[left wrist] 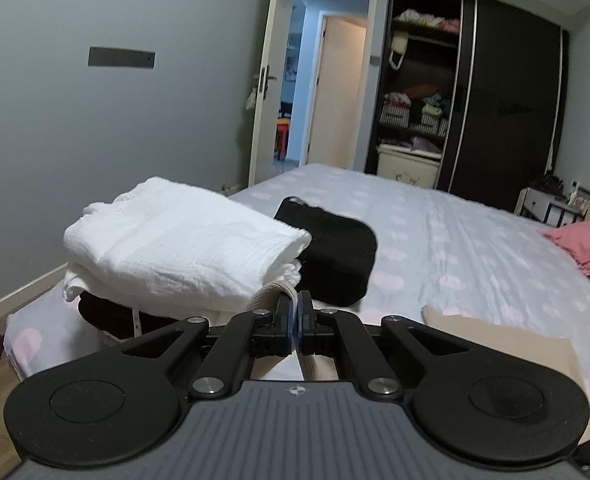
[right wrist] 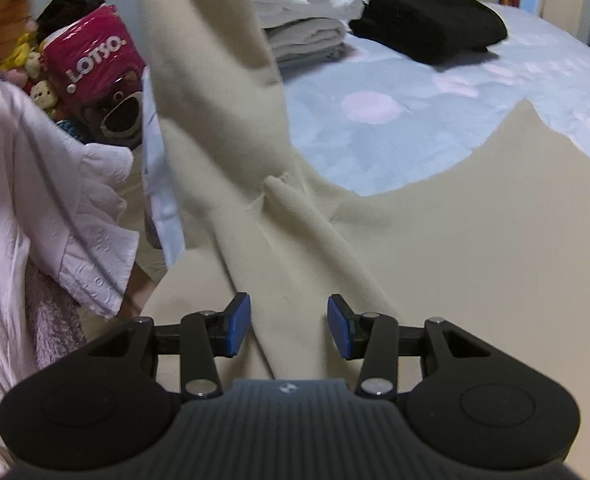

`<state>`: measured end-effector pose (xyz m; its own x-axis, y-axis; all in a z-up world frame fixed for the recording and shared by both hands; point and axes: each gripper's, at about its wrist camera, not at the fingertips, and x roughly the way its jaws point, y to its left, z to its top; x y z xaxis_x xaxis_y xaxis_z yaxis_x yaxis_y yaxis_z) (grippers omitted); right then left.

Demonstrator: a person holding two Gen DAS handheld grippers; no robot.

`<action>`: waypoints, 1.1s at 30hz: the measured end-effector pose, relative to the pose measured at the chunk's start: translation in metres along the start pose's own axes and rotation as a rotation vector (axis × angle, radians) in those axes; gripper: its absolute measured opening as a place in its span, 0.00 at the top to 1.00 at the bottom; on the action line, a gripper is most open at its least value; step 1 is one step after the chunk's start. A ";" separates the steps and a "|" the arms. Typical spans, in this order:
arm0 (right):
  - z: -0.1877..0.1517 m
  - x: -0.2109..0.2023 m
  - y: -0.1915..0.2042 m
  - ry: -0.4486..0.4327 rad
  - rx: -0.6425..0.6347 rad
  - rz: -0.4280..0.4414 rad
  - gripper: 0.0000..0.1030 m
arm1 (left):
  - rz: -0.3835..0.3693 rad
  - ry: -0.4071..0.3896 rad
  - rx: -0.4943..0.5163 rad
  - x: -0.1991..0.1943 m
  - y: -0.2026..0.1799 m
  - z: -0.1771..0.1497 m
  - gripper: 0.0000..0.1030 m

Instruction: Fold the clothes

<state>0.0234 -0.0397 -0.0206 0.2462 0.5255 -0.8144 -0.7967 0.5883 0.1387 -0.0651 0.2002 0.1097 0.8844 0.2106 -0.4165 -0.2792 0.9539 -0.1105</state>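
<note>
A beige garment [right wrist: 455, 260] lies spread on the bed [right wrist: 415, 128], and its near part shows in the left wrist view [left wrist: 495, 344]. One sleeve [right wrist: 207, 80] is lifted up and to the left. My left gripper [left wrist: 295, 300] is shut on that sleeve's ribbed cuff [left wrist: 269, 294], held above the bed. My right gripper [right wrist: 289, 322] hovers open low over the garment. A fold of beige cloth runs between its blue pads [right wrist: 239, 324] without being pressed.
A stack of folded white cloths [left wrist: 183, 248] and a folded black garment [left wrist: 331, 248] sit on the bed ahead. A pink pillow [left wrist: 587, 248] lies at the right. Left of the bed are a pink LOTSO bag [right wrist: 91, 64], plush toys and pale clothing [right wrist: 35, 200]. A hand [right wrist: 3, 20] shows top left.
</note>
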 end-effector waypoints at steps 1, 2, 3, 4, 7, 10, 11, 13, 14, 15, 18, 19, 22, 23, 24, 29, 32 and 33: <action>0.000 -0.003 -0.003 -0.001 0.014 -0.013 0.54 | -0.008 -0.010 0.007 -0.005 -0.004 -0.001 0.99; 0.000 -0.007 -0.005 -0.002 0.027 -0.025 0.53 | -0.021 -0.022 0.017 -0.011 -0.010 -0.003 0.99; -0.002 -0.012 -0.008 -0.004 0.043 -0.044 0.53 | -0.035 -0.033 0.028 -0.017 -0.016 -0.004 0.99; -0.003 -0.017 -0.011 -0.010 0.060 -0.064 0.52 | -0.049 -0.044 0.041 -0.025 -0.023 -0.007 0.99; -0.010 -0.037 -0.026 -0.034 0.126 -0.129 0.48 | -0.085 -0.071 0.114 -0.044 -0.053 -0.018 0.99; -0.020 -0.058 -0.043 -0.062 0.202 -0.200 0.48 | -0.080 -0.101 0.247 -0.057 -0.095 -0.038 0.99; -0.024 -0.064 -0.049 -0.069 0.231 -0.219 0.48 | -0.082 -0.108 0.296 -0.061 -0.110 -0.047 0.99; -0.032 -0.074 -0.061 -0.079 0.283 -0.248 0.48 | -0.099 -0.107 0.381 -0.062 -0.135 -0.064 0.99; -0.037 -0.079 -0.066 -0.083 0.308 -0.260 0.48 | -0.108 -0.105 0.423 -0.063 -0.148 -0.072 0.99; -0.042 -0.083 -0.070 -0.083 0.329 -0.270 0.48 | -0.123 -0.098 0.461 -0.064 -0.160 -0.082 0.99; -0.057 -0.093 -0.077 -0.085 0.360 -0.293 0.48 | -0.183 -0.079 0.562 -0.067 -0.191 -0.107 0.99; -0.061 -0.095 -0.077 -0.084 0.363 -0.298 0.48 | -0.204 -0.073 0.601 -0.068 -0.201 -0.116 0.99; -0.073 -0.101 -0.078 -0.078 0.367 -0.313 0.48 | -0.293 -0.006 0.693 -0.068 -0.227 -0.144 0.99; -0.077 -0.103 -0.078 -0.075 0.368 -0.317 0.48 | -0.321 0.022 0.722 -0.067 -0.234 -0.153 0.99; -0.082 -0.105 -0.077 -0.071 0.367 -0.318 0.48 | -0.341 0.058 0.757 -0.065 -0.240 -0.163 0.99; -0.098 -0.106 -0.072 -0.072 0.374 -0.278 0.48 | -0.432 0.264 0.905 -0.046 -0.261 -0.202 0.99; -0.100 -0.105 -0.065 -0.089 0.373 -0.201 0.48 | -0.464 0.330 0.966 -0.038 -0.262 -0.217 0.95; -0.098 -0.104 -0.062 -0.099 0.366 -0.172 0.48 | -0.478 0.345 0.973 -0.037 -0.260 -0.220 0.89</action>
<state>-0.0073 -0.1913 0.0003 0.4249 0.4462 -0.7876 -0.4950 0.8430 0.2106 -0.1080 -0.1024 -0.0451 0.6299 -0.1454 -0.7629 0.6010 0.7134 0.3603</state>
